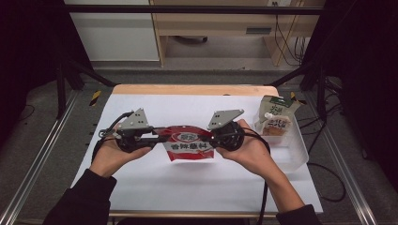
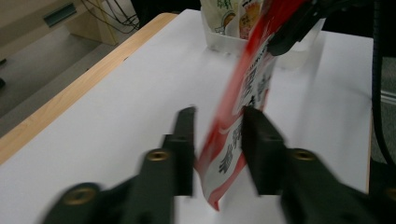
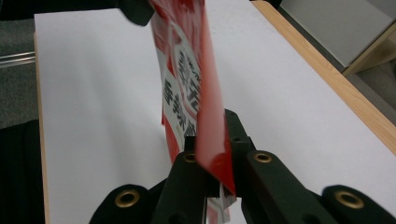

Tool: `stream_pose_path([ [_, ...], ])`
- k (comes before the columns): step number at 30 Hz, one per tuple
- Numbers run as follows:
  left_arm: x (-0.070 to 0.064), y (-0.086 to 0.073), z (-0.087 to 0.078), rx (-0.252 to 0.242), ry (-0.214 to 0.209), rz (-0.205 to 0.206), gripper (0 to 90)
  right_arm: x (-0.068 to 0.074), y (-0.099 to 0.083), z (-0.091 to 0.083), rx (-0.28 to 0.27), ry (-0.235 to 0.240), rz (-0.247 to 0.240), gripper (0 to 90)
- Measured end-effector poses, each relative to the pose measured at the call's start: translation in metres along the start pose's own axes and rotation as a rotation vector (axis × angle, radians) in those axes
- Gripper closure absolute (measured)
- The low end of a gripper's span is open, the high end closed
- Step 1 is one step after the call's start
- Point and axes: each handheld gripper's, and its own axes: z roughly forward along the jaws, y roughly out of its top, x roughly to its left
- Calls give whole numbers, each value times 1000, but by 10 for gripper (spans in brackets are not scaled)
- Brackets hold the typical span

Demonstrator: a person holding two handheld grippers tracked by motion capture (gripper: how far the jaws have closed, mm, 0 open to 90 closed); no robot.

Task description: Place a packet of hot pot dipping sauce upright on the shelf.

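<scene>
Red snack pouch (image 1: 189,143) held up over the middle of the white-covered bench (image 1: 155,183), stretched between both tongs. Right gripper (image 3: 215,154) clenched on the pouch's edge, film pinched flat between the jaws. Left gripper (image 2: 217,140) has its jaws apart, pouch edge hanging in the gap, touching the right-hand jaw at most. Clear plastic bin (image 1: 295,157) with two more pouches (image 1: 276,119) sits at the bench's right edge.

The left claw (image 2: 218,149) straddles the red pouch's (image 2: 247,93) lower corner, jaws apart, above the white table (image 2: 116,107).
</scene>
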Motion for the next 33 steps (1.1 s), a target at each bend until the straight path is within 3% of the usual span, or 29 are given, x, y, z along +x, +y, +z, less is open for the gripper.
stream_pose_path([
  [5, 1, -11, 1, -6, 22, -26, 366, -5, 3, -7, 14, -21, -7, 897],
  [17, -4, -45, 0, 38, 74, -86, 248, -25, -1, -33, 21, -77, 10, 898],
  [20, -9, -58, 3, 80, 105, -99, 149, -30, -1, -41, 12, -88, 12, 898],
  [24, -14, -77, 8, 137, 143, -105, 88, -37, 0, -53, -4, -108, 34, 898],
  [33, -16, -117, 8, 135, 184, -186, 67, -50, 0, -82, -37, -169, 49, 898],
])
